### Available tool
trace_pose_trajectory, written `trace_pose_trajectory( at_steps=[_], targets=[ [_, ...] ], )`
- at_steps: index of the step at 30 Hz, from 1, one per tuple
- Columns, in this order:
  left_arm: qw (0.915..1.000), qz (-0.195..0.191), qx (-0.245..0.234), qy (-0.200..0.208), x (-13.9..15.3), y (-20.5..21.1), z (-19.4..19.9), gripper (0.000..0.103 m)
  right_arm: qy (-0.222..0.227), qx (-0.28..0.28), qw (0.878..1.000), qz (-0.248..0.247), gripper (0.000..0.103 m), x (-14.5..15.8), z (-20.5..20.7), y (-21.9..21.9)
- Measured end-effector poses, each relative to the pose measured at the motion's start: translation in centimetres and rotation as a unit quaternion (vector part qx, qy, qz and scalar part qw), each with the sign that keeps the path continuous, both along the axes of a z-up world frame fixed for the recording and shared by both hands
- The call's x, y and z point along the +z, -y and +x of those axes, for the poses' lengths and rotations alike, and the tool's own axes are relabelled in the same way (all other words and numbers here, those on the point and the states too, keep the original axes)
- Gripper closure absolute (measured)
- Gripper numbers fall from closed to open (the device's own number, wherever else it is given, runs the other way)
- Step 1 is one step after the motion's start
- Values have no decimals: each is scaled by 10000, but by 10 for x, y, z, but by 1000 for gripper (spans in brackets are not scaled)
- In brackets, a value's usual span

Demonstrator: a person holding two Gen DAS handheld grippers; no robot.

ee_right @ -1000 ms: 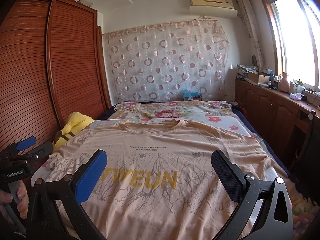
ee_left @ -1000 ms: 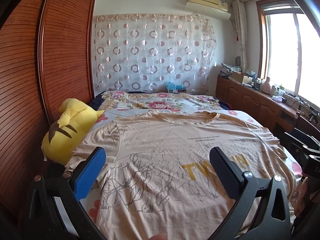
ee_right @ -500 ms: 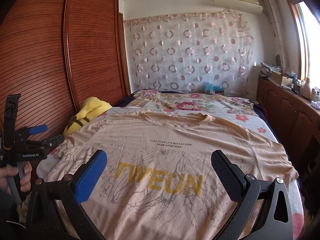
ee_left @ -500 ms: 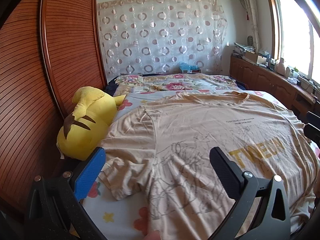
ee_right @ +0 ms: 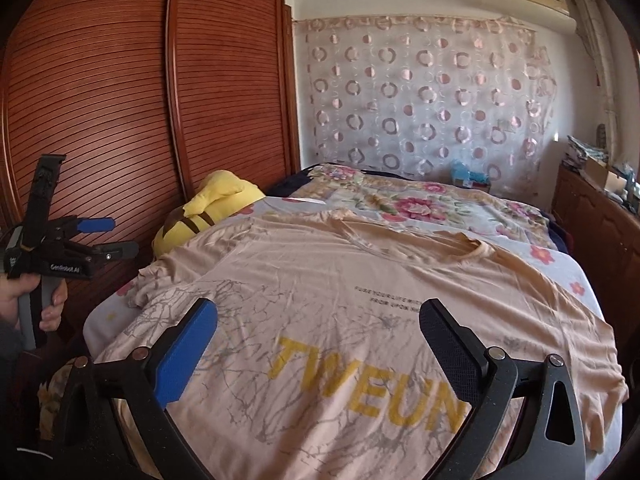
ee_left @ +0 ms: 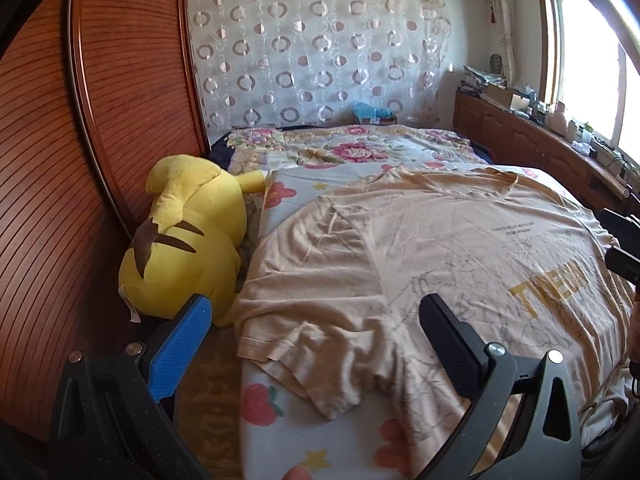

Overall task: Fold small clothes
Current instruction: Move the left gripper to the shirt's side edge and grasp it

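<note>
A peach T-shirt (ee_left: 440,256) with yellow "TWEUN" lettering lies spread face up on the bed, also in the right wrist view (ee_right: 360,320). Its left sleeve (ee_left: 304,344) lies crumpled near the bed's left edge. My left gripper (ee_left: 316,320) is open and empty, held above that sleeve. It also shows at the left of the right wrist view (ee_right: 108,236), off the bed's left side. My right gripper (ee_right: 320,328) is open and empty above the shirt's lower front.
A yellow plush toy (ee_left: 188,240) lies against the wooden wardrobe (ee_left: 80,160) at the bed's left side. A floral sheet (ee_left: 352,148) covers the bed. A wooden counter (ee_left: 540,148) with clutter runs under the window on the right.
Both grippers have swung left. The left gripper now looks at the shirt's left sleeve and the plush toy; the right view has shifted towards the wardrobe. Jaws stay open.
</note>
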State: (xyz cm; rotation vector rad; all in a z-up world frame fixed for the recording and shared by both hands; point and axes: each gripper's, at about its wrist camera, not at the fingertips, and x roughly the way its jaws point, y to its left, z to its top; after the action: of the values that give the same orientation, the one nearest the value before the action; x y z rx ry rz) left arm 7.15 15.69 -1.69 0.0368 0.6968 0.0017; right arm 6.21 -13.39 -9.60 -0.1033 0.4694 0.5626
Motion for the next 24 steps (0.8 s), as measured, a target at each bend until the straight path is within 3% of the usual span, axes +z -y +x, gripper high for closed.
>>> trace_pose_trajectory(
  at_steps=[5, 11, 16, 19, 22, 24],
  targets=[
    [9976, -451, -239, -467, -14, -34, 24, 3, -136, 214, 9997, 63, 3, -4, 9, -1],
    [9885, -993, -323, -1094, -47, -57, 46, 25, -452, 418, 9981, 81, 3, -11, 21, 1],
    [9865, -907, -320, -1324, -63, -63, 55, 32, -780, 685, 9946, 9, 4, -15, 34, 0],
    [9851, -884, -238, -1458, -72, -71, 61, 41, -966, 789, 9922, 23, 6, -11, 49, -3],
    [9820, -1165, -382, -1435, -73, -79, 62, 52, -1117, 919, 9894, 107, 6, -7, 59, -5],
    [9812, -1246, -482, -1394, -71, -80, 63, 70, -1198, 1022, 9875, 109, 6, -7, 66, -8]
  ],
)
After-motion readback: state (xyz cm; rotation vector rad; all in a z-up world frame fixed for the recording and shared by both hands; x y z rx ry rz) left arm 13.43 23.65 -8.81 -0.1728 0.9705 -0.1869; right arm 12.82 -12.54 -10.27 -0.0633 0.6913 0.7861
